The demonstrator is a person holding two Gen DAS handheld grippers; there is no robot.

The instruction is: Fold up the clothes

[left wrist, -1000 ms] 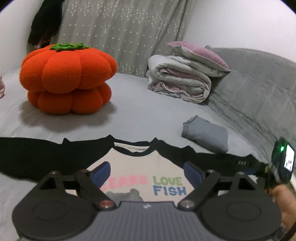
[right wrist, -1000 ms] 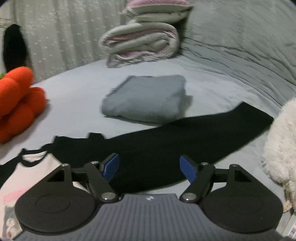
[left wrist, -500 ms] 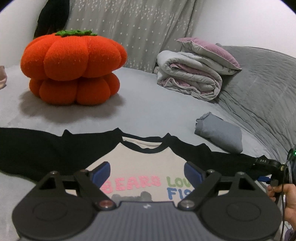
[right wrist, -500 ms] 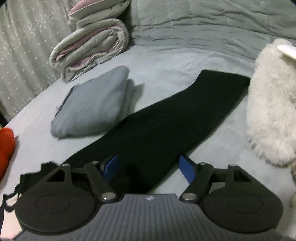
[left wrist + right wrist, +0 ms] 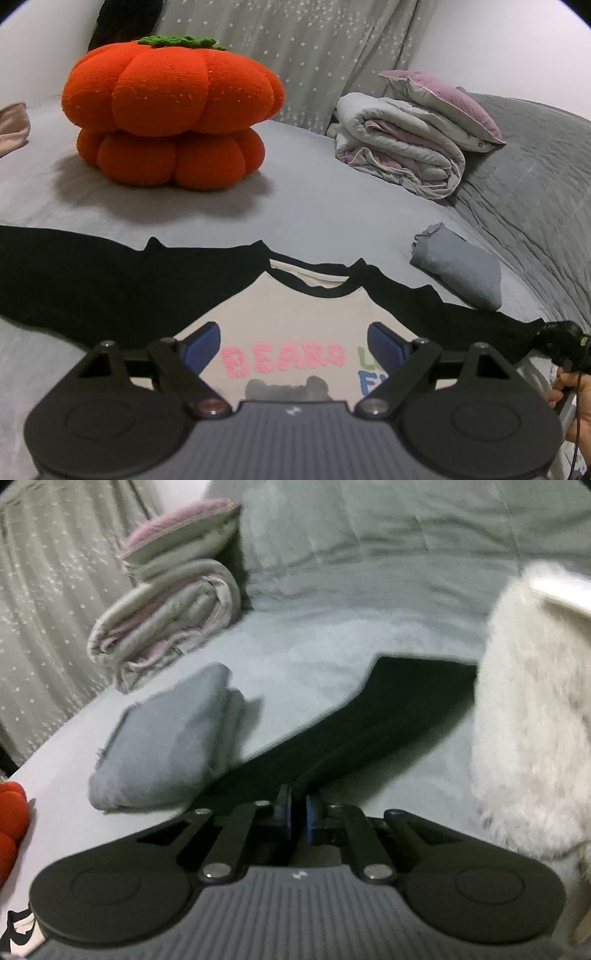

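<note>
A cream shirt (image 5: 295,306) with black sleeves and a "BEARS" print lies flat, front up, on the grey bed. My left gripper (image 5: 293,339) hovers open over its chest, nothing between the blue pads. The shirt's left sleeve (image 5: 92,277) stretches out flat to the left. In the right wrist view my right gripper (image 5: 297,812) is shut on the other black sleeve (image 5: 388,720), pinching the cloth midway along it; the sleeve rises slightly into the jaws. That gripper (image 5: 557,343) also shows at the left wrist view's right edge, held by a hand.
An orange pumpkin cushion (image 5: 170,110) sits behind the shirt. A folded grey garment (image 5: 166,746) lies beside the right sleeve, a rolled duvet (image 5: 399,147) with a pillow behind it. A white fluffy cushion (image 5: 528,720) covers the sleeve's cuff on the right.
My right gripper slid along the black sleeve toward the cuff, rolled, and closed on the cloth. My left gripper stayed open and crept slightly lower over the shirt.
</note>
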